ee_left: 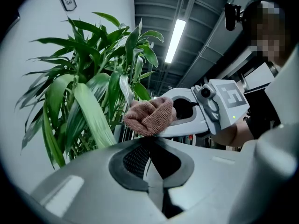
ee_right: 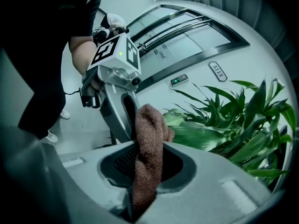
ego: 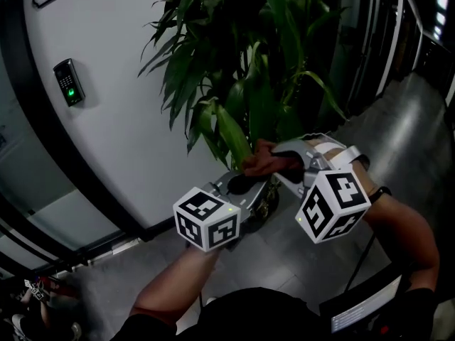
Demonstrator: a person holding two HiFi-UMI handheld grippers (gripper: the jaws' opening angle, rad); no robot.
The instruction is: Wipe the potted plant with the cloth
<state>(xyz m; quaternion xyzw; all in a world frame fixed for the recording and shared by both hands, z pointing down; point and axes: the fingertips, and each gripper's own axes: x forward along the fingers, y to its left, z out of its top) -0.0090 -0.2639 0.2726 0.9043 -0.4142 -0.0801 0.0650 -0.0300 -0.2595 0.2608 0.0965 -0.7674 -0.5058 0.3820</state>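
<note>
Head view: the potted plant stands against a white wall that carries a small access reader with a green light. Both grippers meet low at the plant's near side, over a grey floor. The left gripper points level toward the stems, its marker cube nearest the camera. The right gripper comes in from the right and carries a brown cloth, which lies against the base of a broad leaf

Left gripper view: the left gripper's jaws are pressed together. Just past their tips hangs the cloth, bunched and pinched at the end of the right gripper. The broad leaf slopes down just left of the cloth. A ceiling light glows above

Right gripper view: the right gripper's jaws are clamped on the cloth, which stands up between them as a folded ridge. The left gripper is right behind the cloth, and whether the two touch cannot be told. The broad leaf reaches the cloth's right side, and the rest of the plant fills the right
</note>
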